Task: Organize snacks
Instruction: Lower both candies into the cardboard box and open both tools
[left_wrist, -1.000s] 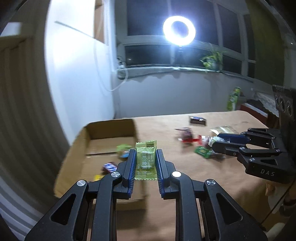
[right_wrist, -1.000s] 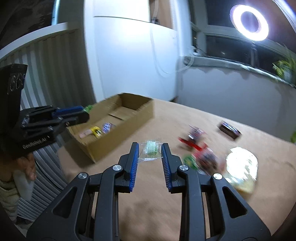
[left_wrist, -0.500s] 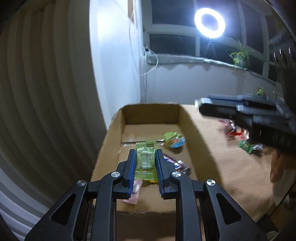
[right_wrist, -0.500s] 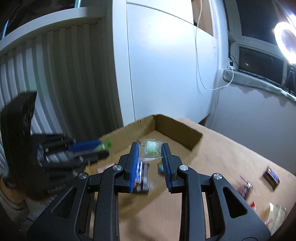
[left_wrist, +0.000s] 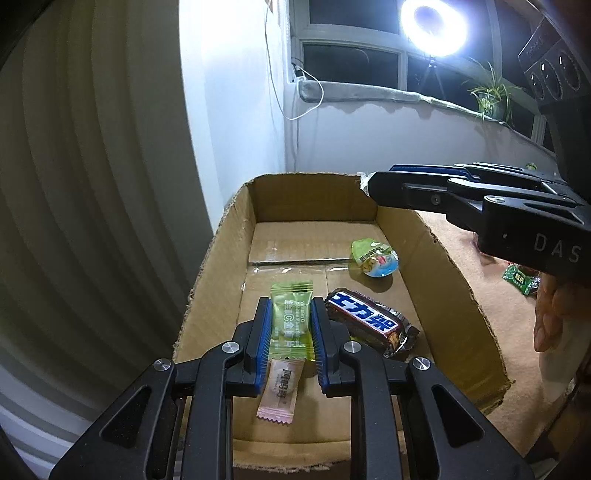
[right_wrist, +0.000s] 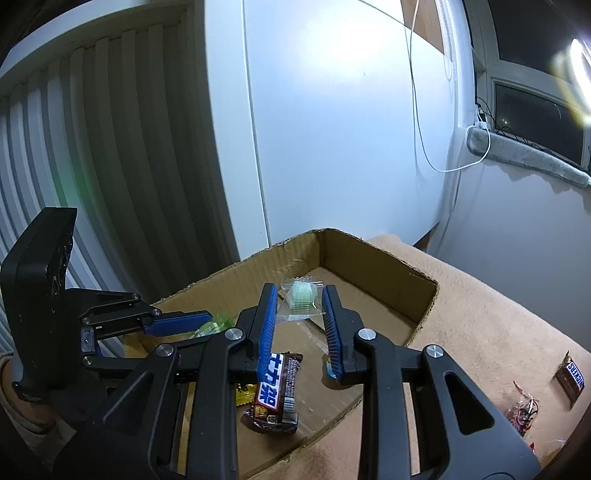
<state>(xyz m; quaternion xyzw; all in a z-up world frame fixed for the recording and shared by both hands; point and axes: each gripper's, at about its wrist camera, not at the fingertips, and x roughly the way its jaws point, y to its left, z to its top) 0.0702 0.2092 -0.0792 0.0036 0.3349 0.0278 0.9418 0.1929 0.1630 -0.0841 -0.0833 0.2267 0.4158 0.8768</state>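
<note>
Snacks are partly sorted: the cardboard box (left_wrist: 218, 258) at the table's left end already holds at least 4, a green-lidded jelly cup (left_wrist: 375, 257) by its right wall, a dark chocolate bar (left_wrist: 369, 323) near the middle, a pink sachet (left_wrist: 280, 391) toward the near edge, and a yellow wrapper (right_wrist: 245, 393) glimpsed only from the right wrist view. The left gripper (left_wrist: 290, 328) is pinching a green sachet (left_wrist: 290, 317) above the box floor near the near edge, so that piece looks 1 release from done. The right gripper (right_wrist: 301, 308) is pressed on a clear packet (right_wrist: 301, 297) with a green sweet inside, hanging over the box's middle, also unreleased. On the tan table (right_wrist: 498, 332) outside the box several pieces remain: a brown bar (right_wrist: 570, 378) toward the right edge, a red-and-clear wrapper cluster (right_wrist: 521, 410), and a green packet (left_wrist: 521, 278); more may lie beyond the frame, which I cannot confirm. Roughly half the work looks left.
</note>
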